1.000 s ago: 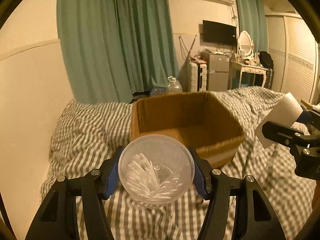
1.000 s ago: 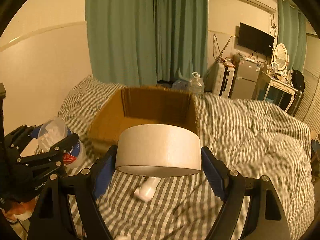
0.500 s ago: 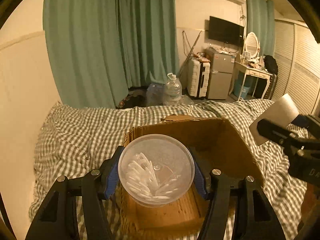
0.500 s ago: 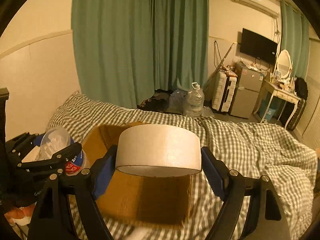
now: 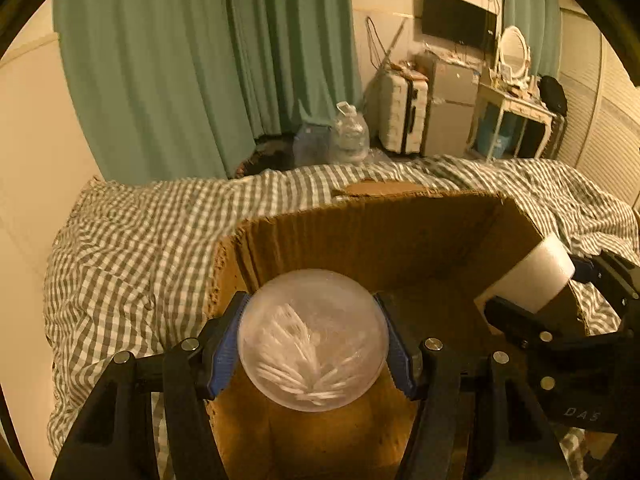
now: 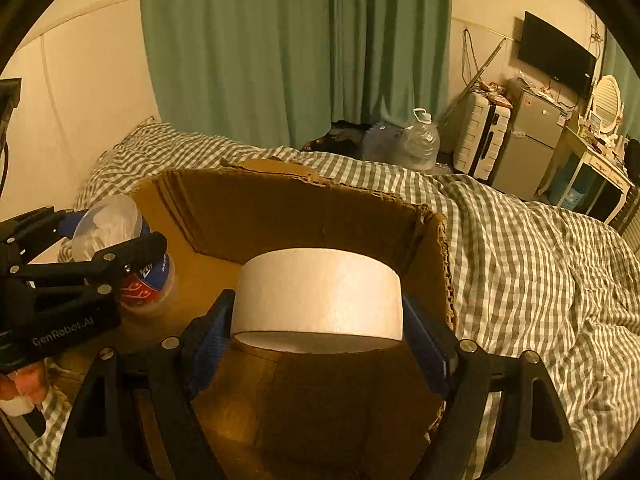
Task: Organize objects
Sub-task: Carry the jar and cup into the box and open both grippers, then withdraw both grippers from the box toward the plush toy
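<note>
Checked bedding (image 6: 520, 248) carries an empty cardboard box (image 6: 280, 208); left claw (image 5: 313, 342) clamps a cotton-swab jar (image 5: 313, 340), right claw (image 6: 318, 320) clamps a tape roll (image 6: 318, 294), both poised inside, neither released.

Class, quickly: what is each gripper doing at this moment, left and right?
Left gripper: shut on the cotton swab jar, over the cardboard box.
Right gripper: shut on the tape roll.

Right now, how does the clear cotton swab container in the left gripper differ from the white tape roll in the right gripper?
The cotton swab container is see-through, with white swabs visible inside; the tape roll is opaque and plain white. The container bears a red and blue label, while the roll shows no print. The container looks taller and narrower; the roll is broad and low. Both are round, each clamped between blue pads, the left gripper and right gripper holding them over the open cardboard box.
</note>
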### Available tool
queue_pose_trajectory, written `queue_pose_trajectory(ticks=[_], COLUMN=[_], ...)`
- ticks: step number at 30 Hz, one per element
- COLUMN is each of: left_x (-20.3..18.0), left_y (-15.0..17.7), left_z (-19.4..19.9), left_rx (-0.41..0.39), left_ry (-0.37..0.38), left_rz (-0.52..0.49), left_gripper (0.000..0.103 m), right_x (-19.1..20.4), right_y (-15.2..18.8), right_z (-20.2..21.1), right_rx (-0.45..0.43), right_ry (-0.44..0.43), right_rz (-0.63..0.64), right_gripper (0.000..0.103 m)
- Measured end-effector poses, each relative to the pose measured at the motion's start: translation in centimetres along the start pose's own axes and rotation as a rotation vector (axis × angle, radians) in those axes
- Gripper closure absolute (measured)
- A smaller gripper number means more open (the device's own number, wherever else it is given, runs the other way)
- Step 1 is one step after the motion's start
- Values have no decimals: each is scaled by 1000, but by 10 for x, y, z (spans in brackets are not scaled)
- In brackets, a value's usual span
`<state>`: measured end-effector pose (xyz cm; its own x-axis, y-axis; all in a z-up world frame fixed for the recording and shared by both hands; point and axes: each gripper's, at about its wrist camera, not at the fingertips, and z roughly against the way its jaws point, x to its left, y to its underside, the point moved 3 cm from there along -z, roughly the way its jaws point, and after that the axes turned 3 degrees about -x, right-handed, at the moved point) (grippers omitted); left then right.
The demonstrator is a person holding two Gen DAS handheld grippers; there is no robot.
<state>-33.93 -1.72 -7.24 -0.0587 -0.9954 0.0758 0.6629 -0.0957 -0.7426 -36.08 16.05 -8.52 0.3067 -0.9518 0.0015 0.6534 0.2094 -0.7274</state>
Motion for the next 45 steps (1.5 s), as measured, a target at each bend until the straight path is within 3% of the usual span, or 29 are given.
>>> queue_pose_trajectory(ticks=[2,8,14,28,38,45], left_x=[0,-1,-4,-11,0,-9], left_y=[0,-8,-11,12,81,159], left_z=[5,31,86,228,273,257], left_rx=[-26,-71,-122,-179,-150,-51], left_ry=[-20,-50,-64,-13,-31,-44], left_rz=[5,-11,8,13,-18,-48], left_gripper=[14,12,9,7,7,7], right_x=[-5,-13,-17,35,60,74], right_y=[1,-1,-2,19,75,141], right_z=[1,38,104,280,342,325], right_rx=[8,-51,-112,-260,-264,-149], right_ry=[-4,28,12,96,104,104], right_rz=[-4,-30,-78,-30,-19,-14], right_gripper=[13,11,11,11,11,11])
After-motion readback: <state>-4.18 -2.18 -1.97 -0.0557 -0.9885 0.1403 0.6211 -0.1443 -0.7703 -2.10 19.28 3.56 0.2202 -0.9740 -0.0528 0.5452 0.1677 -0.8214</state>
